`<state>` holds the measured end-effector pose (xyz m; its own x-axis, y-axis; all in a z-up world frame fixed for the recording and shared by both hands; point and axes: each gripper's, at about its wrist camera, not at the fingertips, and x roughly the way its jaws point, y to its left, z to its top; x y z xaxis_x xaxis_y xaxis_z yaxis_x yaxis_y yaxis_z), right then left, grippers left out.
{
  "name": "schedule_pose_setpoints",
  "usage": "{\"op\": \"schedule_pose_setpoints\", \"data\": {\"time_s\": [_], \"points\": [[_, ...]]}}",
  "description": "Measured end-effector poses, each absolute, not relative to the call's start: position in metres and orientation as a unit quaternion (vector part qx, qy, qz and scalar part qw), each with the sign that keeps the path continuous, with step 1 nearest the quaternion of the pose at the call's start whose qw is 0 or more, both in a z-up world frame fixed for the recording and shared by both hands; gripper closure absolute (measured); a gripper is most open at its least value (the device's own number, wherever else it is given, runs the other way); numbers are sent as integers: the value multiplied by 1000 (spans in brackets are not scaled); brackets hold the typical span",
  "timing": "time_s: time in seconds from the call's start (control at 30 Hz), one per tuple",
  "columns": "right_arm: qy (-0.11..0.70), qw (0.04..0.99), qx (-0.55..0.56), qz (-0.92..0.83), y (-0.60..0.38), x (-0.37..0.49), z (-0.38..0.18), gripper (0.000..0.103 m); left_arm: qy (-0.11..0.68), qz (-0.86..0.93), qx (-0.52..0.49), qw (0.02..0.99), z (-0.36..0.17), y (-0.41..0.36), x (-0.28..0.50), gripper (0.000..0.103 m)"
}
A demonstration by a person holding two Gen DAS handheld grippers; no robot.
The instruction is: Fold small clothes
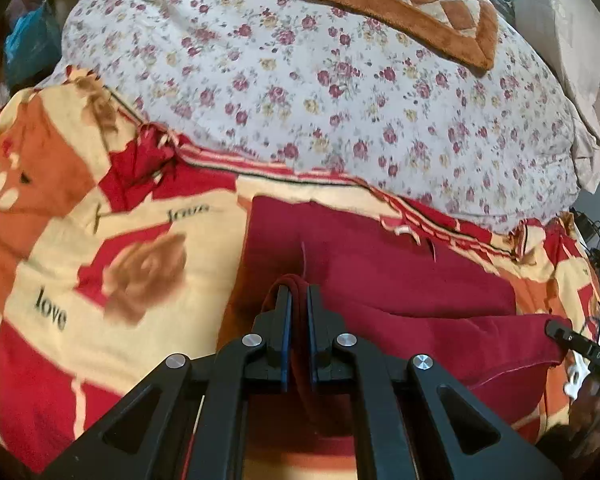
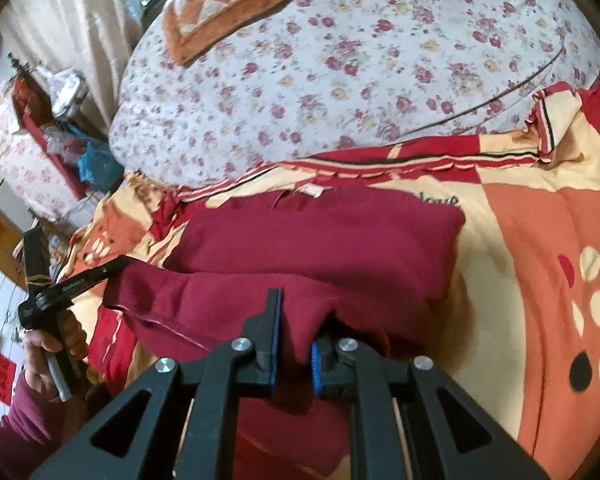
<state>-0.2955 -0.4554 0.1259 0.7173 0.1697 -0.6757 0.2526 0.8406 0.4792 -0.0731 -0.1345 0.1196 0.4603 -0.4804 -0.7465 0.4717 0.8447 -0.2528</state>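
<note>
A bed with a floral sheet and fleecy patterned blanket. On the blanket lies a soft maroon garment; left gripper and right gripper each clamp its raised near edge.

- The dark red garment hides the right gripper's right fingertip.
- Its lower part is lost behind both grippers' frames.
- The brown patterned mat is cut off by the top edge.
- Clutter beside the bed is too small to identify.
</note>
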Motion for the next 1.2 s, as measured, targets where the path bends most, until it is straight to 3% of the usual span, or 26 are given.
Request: {"op": "schedule_pose_setpoints", "data": {"time_s": [0.3, 0.53, 0.6, 0.67, 0.73, 0.8, 0.83, 0.97, 1.2], "points": [[389, 867, 308, -46, -509, -245, 100, 91, 463, -265, 4, 846, 93, -184, -19, 103], [418, 823, 381, -50, -543, -216, 59, 87, 498, -276, -46, 821, 73, -185, 7, 103], [399, 830, 387, -41, -545, -222, 66, 83, 492, -284, -48, 822, 80, -182, 6, 98], [387, 839, 380, -37, -544, -230, 77, 79, 467, -278, -44, 839, 92, -174, 1, 81], [384, 849, 362, -40, -537, -238, 89, 74, 449, -283, -56, 846, 104, -162, -4, 78], [377, 863, 331, -60, -529, -250, 100, 53, 447, -286, -59, 845, 108, -154, -6, 78], [369, 871, 317, -73, -527, -257, 106, 50, 446, -284, -51, 847, 109, -150, -12, 78], [349, 883, 303, -85, -525, -280, 118, 50, 448, -292, -10, 845, 99, -145, -33, 78], [435, 873, 211, -64, -491, -234, 83, 50, 483, -292, 31, 825, 64, -179, -33, 78]]}}
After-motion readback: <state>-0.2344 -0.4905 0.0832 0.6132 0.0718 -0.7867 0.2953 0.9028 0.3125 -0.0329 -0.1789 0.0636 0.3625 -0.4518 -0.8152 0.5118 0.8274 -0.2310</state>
